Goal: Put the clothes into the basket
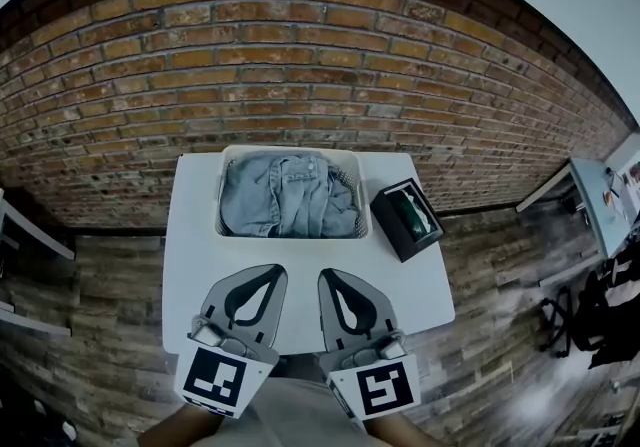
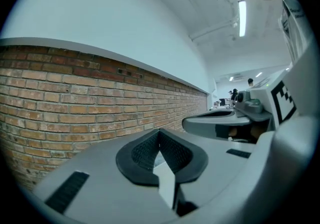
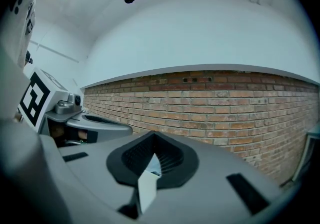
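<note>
A pale denim garment (image 1: 287, 197) lies bunched inside the white basket (image 1: 291, 151) at the far side of the white table (image 1: 195, 235). My left gripper (image 1: 254, 284) and right gripper (image 1: 341, 288) hover side by side over the table's near half, short of the basket. Both are shut with nothing between their jaws. In the left gripper view the left gripper (image 2: 160, 144) points at the brick wall (image 2: 60, 97), and the right gripper's body (image 2: 225, 120) shows beside it. In the right gripper view the right gripper (image 3: 152, 155) faces the same wall.
A black box (image 1: 407, 218) with a green item inside sits on the table to the right of the basket. Brick wall (image 1: 300, 55) rises behind the table. Another white table (image 1: 600, 200) and dark objects stand at the far right on the wooden floor.
</note>
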